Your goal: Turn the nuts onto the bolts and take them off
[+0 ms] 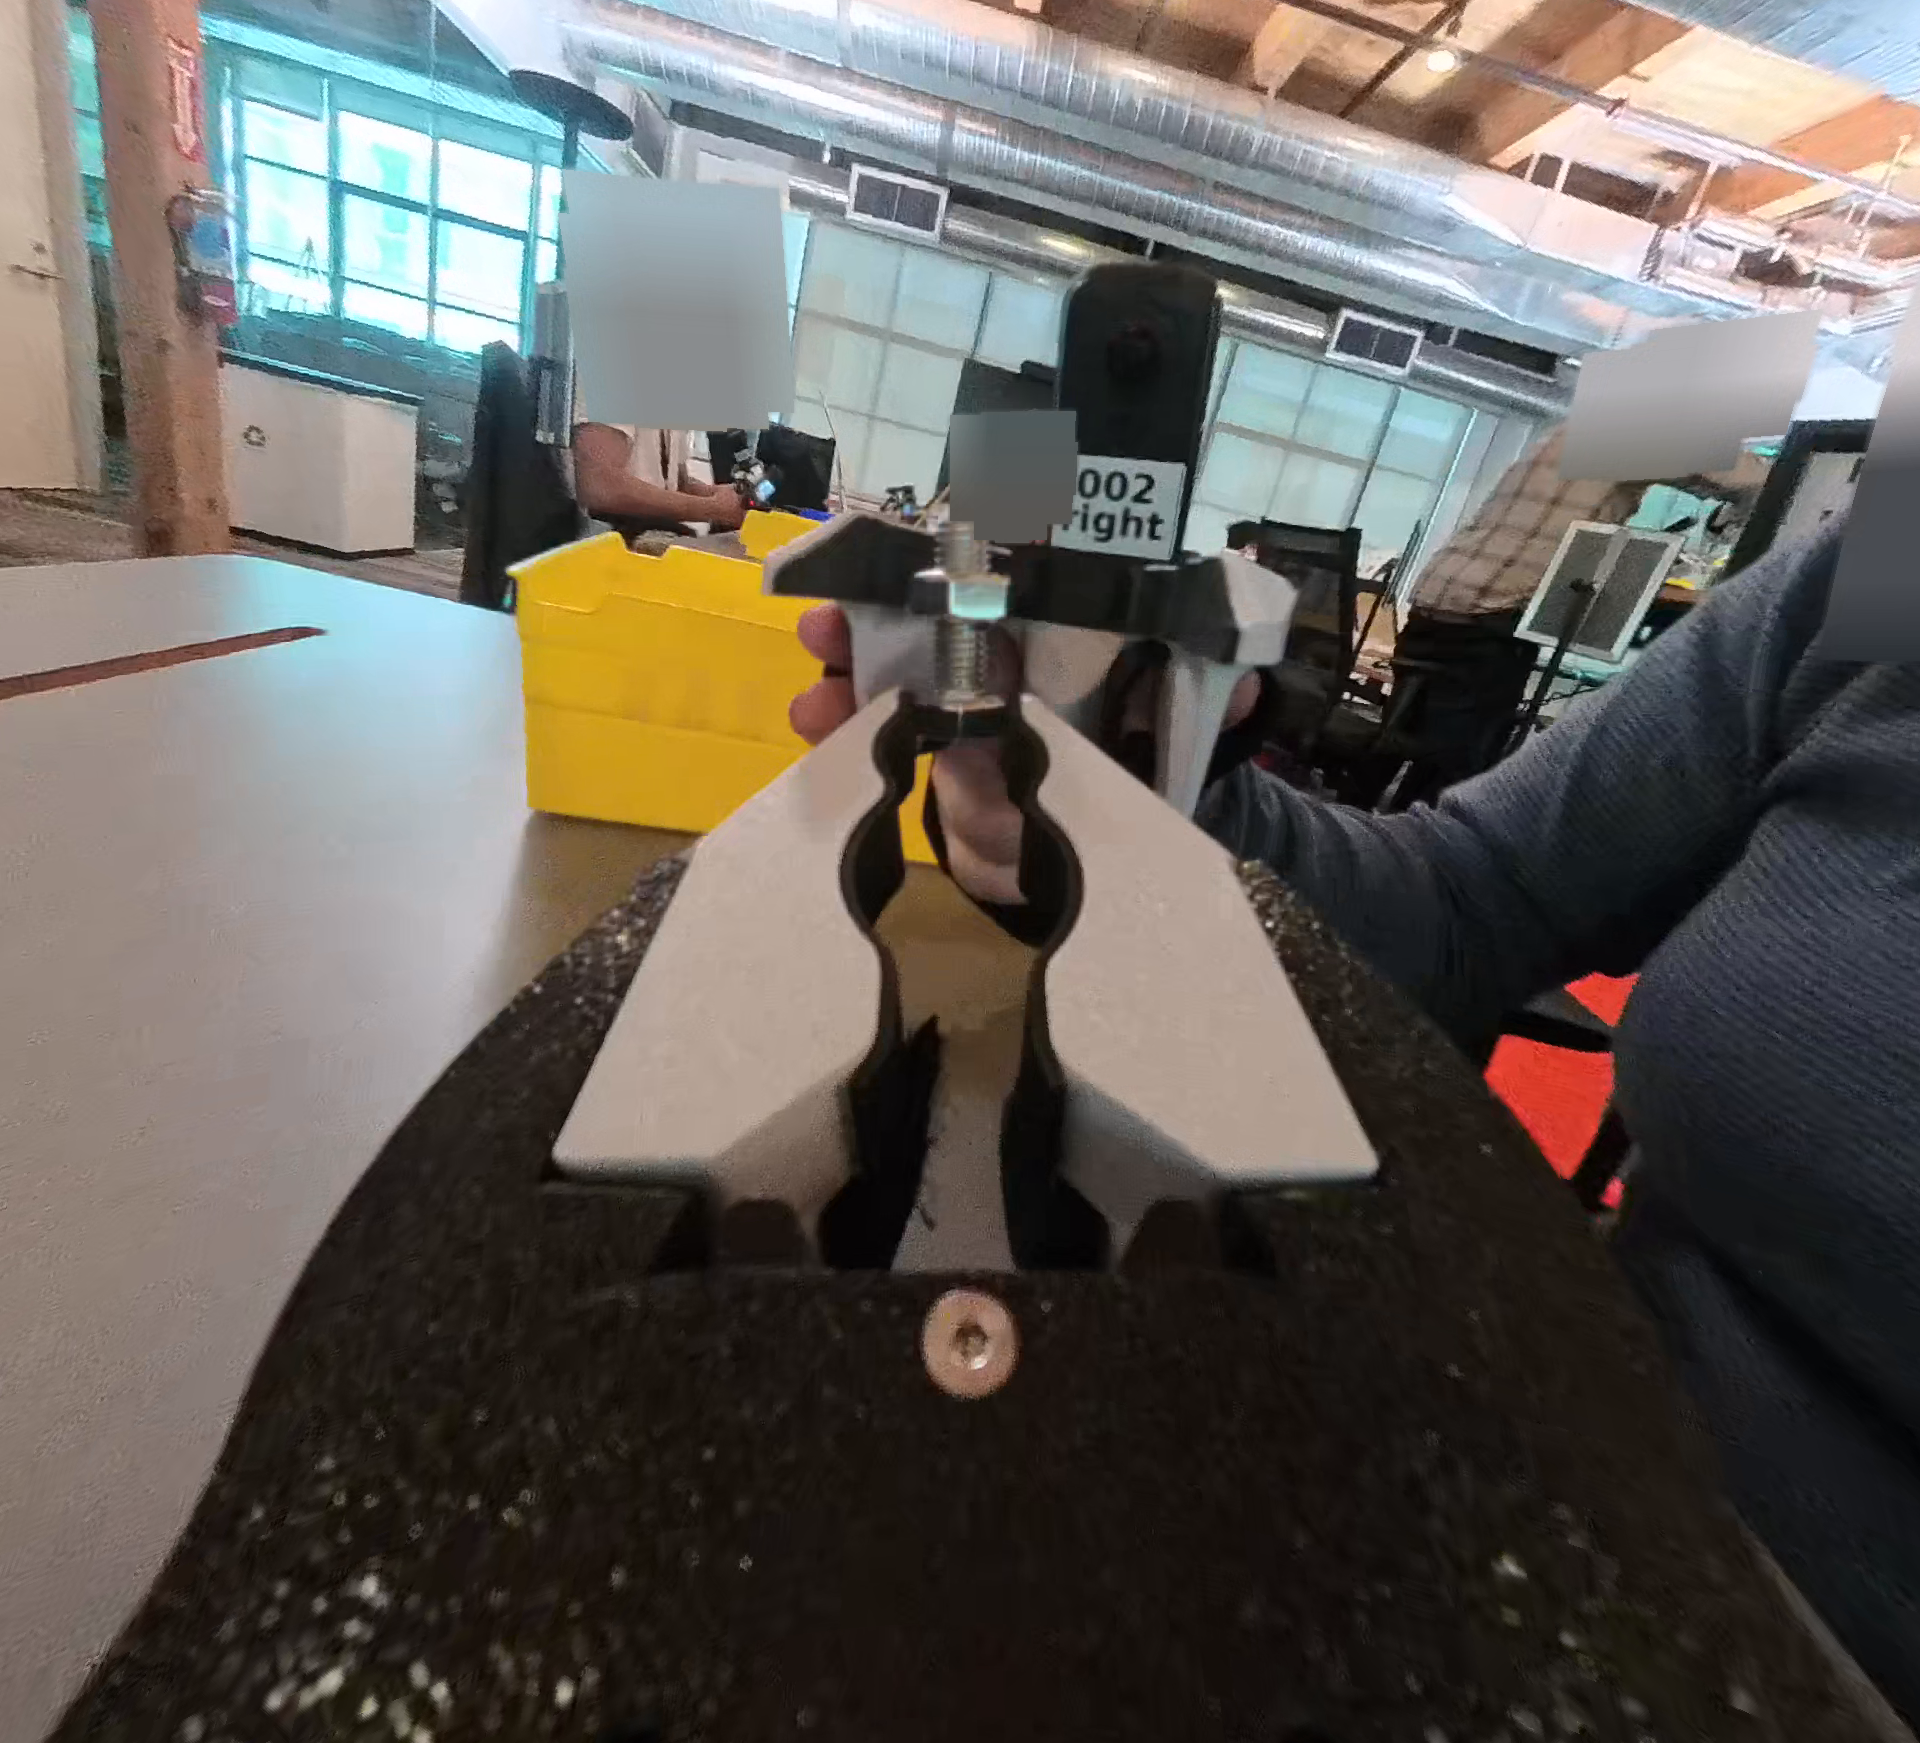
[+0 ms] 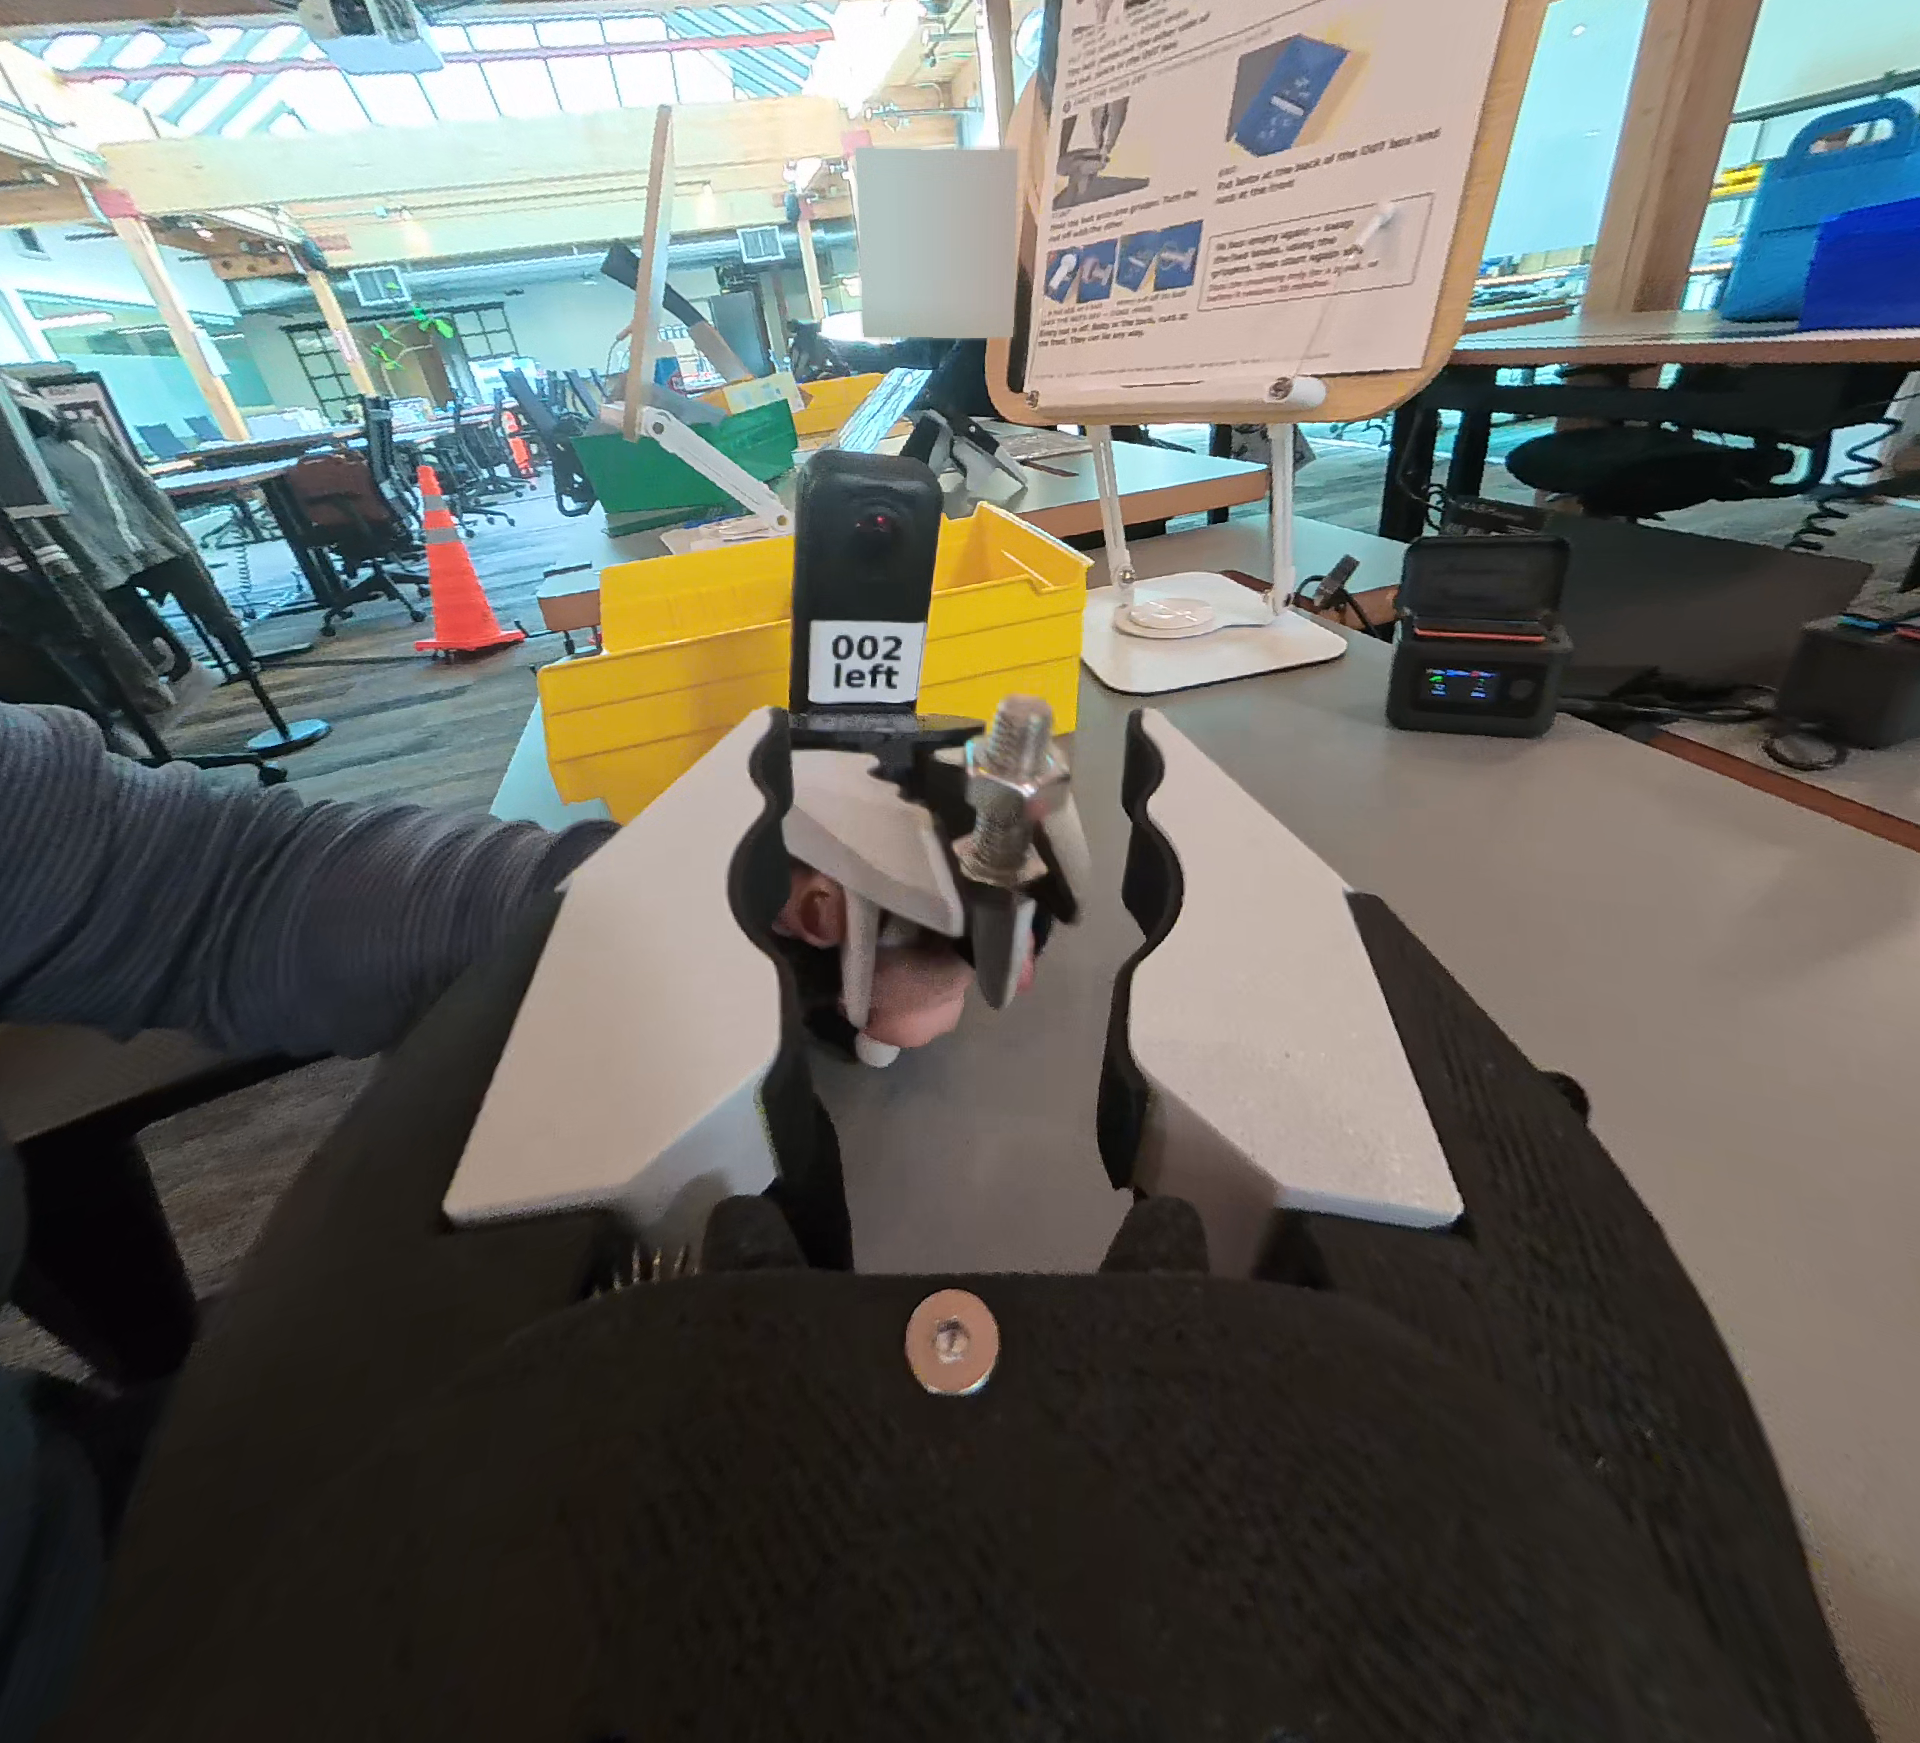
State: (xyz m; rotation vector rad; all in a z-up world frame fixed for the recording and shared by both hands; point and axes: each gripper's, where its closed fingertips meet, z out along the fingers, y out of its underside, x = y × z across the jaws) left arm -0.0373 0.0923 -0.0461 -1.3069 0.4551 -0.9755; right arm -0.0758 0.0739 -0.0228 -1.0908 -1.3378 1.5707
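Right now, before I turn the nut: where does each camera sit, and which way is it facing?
Left wrist view: sits on the left tool, looks along its fingers at the upright bolt it clamps by the head, the nut and the facing right tool; right sleeve shows.
Right wrist view: sits on the right tool, looks back at the left tool; its fingers are open either side of the nut; left sleeve shows.
Shared: bolt, nut, yellow bin, grey table; the cameras face each other.
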